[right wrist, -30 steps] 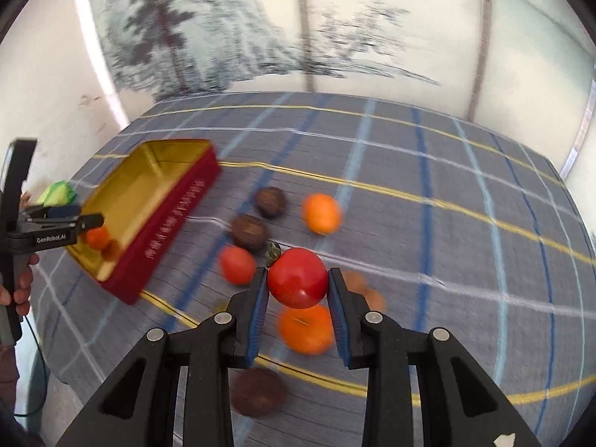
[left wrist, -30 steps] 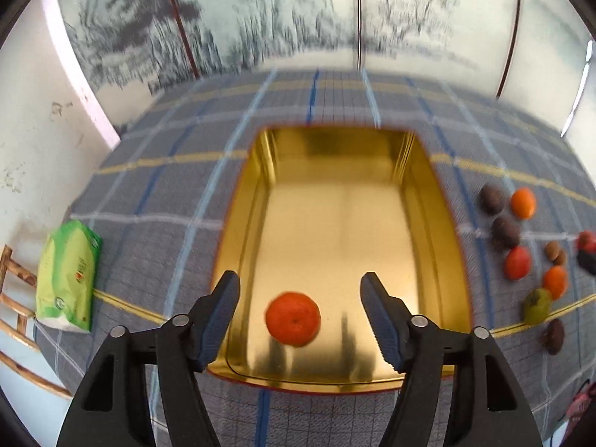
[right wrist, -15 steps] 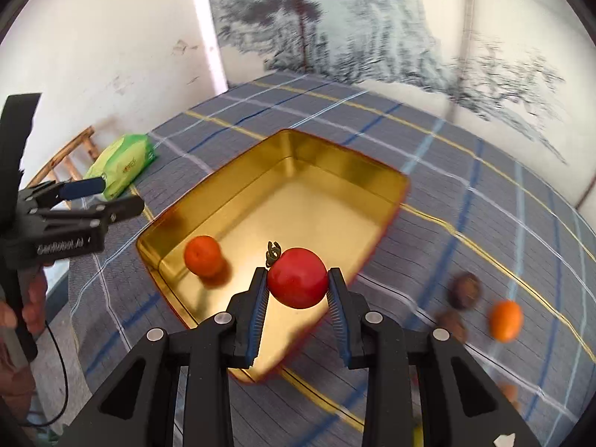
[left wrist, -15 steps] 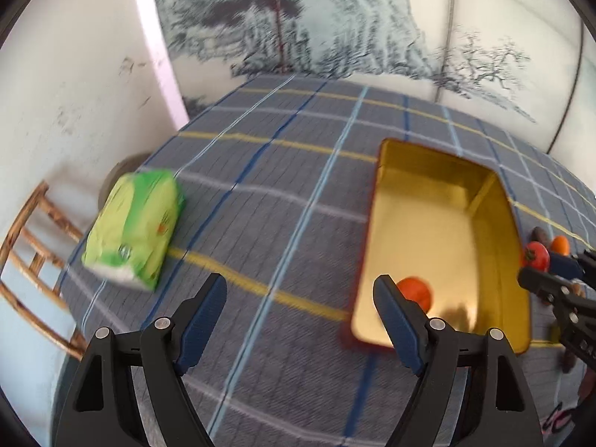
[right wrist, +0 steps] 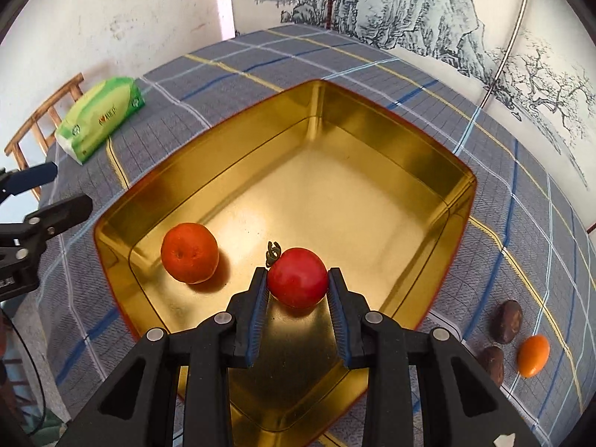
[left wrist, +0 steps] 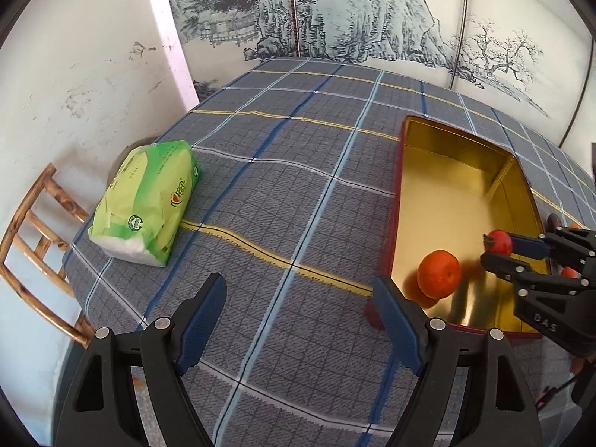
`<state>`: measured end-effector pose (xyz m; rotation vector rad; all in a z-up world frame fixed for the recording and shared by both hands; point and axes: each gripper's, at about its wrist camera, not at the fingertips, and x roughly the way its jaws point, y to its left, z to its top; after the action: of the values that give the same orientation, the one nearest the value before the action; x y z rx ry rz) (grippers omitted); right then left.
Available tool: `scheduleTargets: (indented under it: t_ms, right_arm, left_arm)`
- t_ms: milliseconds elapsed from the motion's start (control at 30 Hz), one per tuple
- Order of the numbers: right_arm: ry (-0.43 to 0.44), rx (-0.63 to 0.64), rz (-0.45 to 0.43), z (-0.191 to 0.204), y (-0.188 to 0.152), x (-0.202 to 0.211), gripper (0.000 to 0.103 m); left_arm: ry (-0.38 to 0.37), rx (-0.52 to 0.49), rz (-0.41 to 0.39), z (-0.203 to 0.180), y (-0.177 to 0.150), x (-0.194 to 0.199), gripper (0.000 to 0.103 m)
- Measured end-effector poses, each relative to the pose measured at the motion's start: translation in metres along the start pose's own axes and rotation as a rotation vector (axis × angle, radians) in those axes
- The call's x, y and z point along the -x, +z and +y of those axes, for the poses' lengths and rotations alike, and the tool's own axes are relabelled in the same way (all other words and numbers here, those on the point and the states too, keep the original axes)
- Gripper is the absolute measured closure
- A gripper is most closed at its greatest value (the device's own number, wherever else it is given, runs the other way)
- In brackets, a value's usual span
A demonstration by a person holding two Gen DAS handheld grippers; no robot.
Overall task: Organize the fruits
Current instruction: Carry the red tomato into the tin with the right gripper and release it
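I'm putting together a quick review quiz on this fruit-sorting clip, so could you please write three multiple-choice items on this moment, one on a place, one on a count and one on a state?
1. Where does the green tissue pack lie?
A. inside the gold tin
B. on the checked tablecloth near the wooden chair
C. between the left gripper's fingers

2. How many fruits rest on the floor of the gold tin?
A. none
B. one
C. three

3. What is the state of the right gripper?
A. shut on the red tomato
B. open and empty
C. shut on the tangerine

Answers:
1 B: it sits on the checked tablecloth by the wooden chair.
2 B: only the tangerine lies there.
3 A: both pads press the red tomato, held over the tin.
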<state>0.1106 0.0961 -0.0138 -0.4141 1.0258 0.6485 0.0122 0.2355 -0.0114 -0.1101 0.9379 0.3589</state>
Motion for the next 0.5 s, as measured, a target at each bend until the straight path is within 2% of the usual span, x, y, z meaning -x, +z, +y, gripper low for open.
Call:
scheduleTargets:
  t_ms: [500]
  right_arm:
    - [-0.028, 0.035, 0.028, 0.006, 0.001, -0.012, 0.073]
  left_arm:
    - [0.014, -0.034, -0.026, -0.013, 0.003, 0.006, 0.022]
